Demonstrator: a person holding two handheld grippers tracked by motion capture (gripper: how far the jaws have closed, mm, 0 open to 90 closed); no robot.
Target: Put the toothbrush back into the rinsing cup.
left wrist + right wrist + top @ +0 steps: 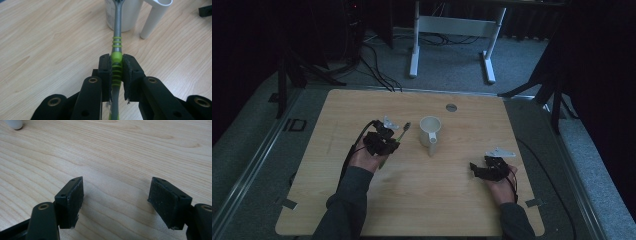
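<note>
My left gripper [391, 142] [116, 65] is shut on the green ribbed handle of a grey utensil [404, 129] [117, 27]. The utensil's far end points at a white cup [430, 131] [130, 15] standing mid-table; whether they touch I cannot tell. The cup's tube-like handle [432, 147] [153, 20] sticks out toward the person. My right gripper [477, 169] [116, 192] rests low over bare wood to the right of the cup, open, with nothing between its pads. A white rounded tip [15, 123], seemingly the cup's handle, is at the top left of the right gripper view.
The wooden table [362, 210] has a round grey grommet [451, 107] near its far edge. Beyond it stand a white desk frame [452, 30] and floor cables [377, 70]. The person's sleeves come in at the bottom edge.
</note>
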